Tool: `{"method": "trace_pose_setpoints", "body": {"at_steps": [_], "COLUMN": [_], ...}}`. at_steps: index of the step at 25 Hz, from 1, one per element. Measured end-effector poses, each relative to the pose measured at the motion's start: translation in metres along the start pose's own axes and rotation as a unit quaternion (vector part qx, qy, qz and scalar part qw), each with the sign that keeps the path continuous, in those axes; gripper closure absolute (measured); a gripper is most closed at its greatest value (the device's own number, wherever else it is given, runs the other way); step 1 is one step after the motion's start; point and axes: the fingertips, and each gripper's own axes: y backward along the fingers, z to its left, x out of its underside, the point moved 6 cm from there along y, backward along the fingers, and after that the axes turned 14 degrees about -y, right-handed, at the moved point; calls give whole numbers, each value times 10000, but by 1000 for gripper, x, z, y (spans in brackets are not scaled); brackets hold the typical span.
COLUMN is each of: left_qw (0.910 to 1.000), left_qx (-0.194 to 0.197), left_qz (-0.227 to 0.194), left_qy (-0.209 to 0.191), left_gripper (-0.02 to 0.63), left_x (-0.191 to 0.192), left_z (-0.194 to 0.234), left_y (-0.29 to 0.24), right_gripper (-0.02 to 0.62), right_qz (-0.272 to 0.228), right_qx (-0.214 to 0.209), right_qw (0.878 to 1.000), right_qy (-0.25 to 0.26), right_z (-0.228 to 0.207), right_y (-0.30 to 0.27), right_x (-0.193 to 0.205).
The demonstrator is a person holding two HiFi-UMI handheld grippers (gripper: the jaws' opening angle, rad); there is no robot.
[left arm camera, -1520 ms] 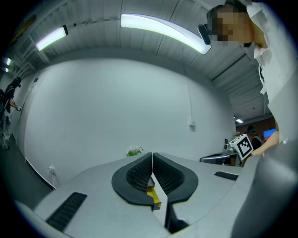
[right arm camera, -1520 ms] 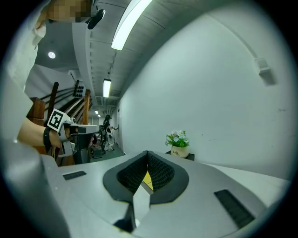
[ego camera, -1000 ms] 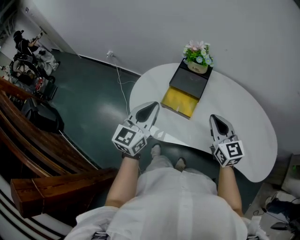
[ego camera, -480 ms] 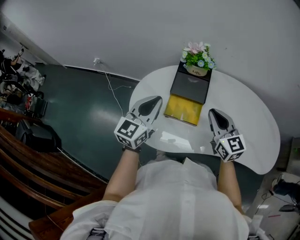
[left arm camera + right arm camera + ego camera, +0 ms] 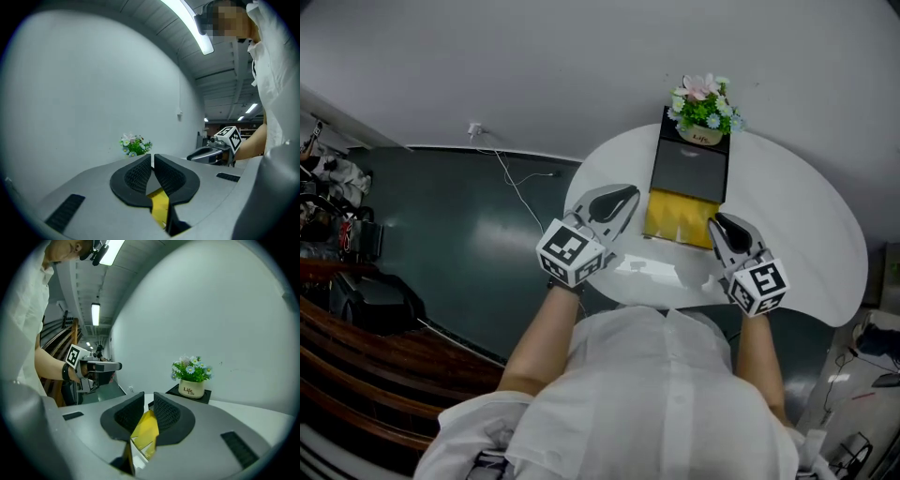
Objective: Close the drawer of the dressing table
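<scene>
Two closed, empty tools sit beside the open yellow drawer [image 5: 680, 217] on the desk [image 5: 797, 234]: left hand-held gripper [image 5: 620, 199] and right hand-held gripper [image 5: 719, 224]. Best to push its front squarely, with even pressure from both sides.

- The cabinet [image 5: 690, 169] stands at the back of the table [image 5: 797, 225].
- A flower pot [image 5: 701, 131] sits on its rear.
- The drawer [image 5: 680, 217] juts out in front, between the left gripper [image 5: 623, 198] and right gripper [image 5: 719, 224].

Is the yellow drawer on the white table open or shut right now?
Open. The yellow drawer sticks well out of the front of the black cabinet, with its yellow inside showing from above.
</scene>
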Motion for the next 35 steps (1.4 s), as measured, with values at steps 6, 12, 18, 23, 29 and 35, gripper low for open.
{"method": "trace_pose_setpoints", "body": {"at_steps": [6, 12, 18, 23, 29, 35], "left_qw": [9990, 9985, 9985, 9983, 9982, 9981], "left_qx": [434, 507, 472, 451, 412, 407], "left_qz": [32, 59, 141, 212, 248, 249], "left_qy": [63, 180, 235, 307, 358, 381], "left_gripper": [588, 588, 587, 580, 559, 557], "left_x": [19, 29, 41, 51, 57, 59], "left_z": [4, 5, 1, -4, -7, -8], "left_y": [-7, -20, -23, -24, -21, -21], "right_gripper": [537, 535, 534, 534, 535, 535], "right_qz": [756, 1424, 2180, 2700, 3267, 3702], "right_qx": [-105, -299, -642, -829, -1073, -1248], "right_qw": [9967, 9872, 9673, 9490, 9188, 8894], "right_qy": [280, 652, 1129, 1404, 1937, 2374], "right_z": [10, 7, 11, 9, 11, 17], "right_y": [-17, -30, -46, -56, -65, -76], "right_x": [27, 45, 64, 82, 101, 112]}}
